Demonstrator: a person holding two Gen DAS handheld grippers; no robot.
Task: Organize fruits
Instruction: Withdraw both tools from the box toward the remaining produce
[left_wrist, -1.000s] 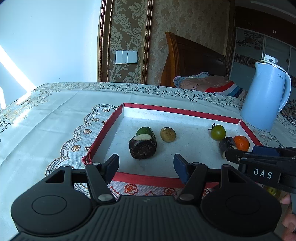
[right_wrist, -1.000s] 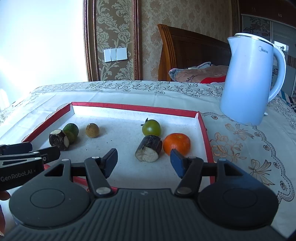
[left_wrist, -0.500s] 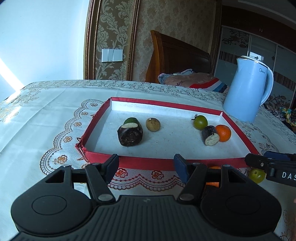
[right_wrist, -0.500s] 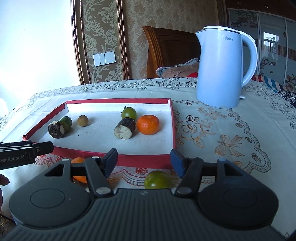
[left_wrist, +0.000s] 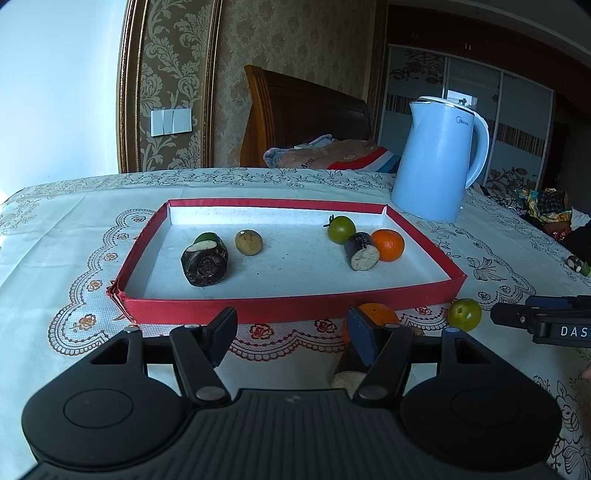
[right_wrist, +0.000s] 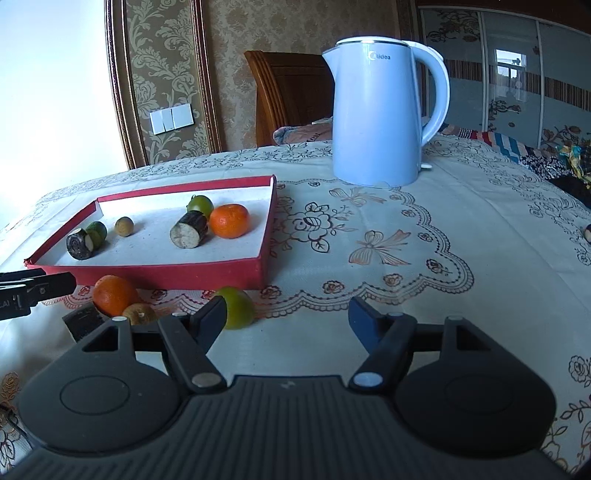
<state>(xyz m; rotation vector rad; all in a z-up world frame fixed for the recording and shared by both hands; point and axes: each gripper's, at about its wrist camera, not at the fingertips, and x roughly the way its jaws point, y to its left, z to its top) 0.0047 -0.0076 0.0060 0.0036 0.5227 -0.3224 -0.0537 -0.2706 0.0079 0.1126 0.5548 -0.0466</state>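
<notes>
The red tray (left_wrist: 288, 304) holds two groups: at its left a dark cut stalk (left_wrist: 205, 260), a green fruit (left_wrist: 207, 237) half hidden behind it and a brown fruit (left_wrist: 248, 242); at its right a green fruit (left_wrist: 341, 229), a cut stalk (left_wrist: 362, 251) and an orange (left_wrist: 388, 244). On the tablecloth (right_wrist: 406, 258) before the tray lie another orange (right_wrist: 114, 294), a brown fruit (right_wrist: 139, 314), a green fruit (right_wrist: 238, 306) and a dark piece (right_wrist: 83, 321), partly hidden. Left gripper (left_wrist: 291, 334) and right gripper (right_wrist: 288, 319) both gape wide, holding nothing. A blue kettle (right_wrist: 380, 118) stands behind.

Six fruits in the tray (left_wrist: 288, 308), perhaps four loose before it, kettle (left_wrist: 436, 162) behind right.
</notes>
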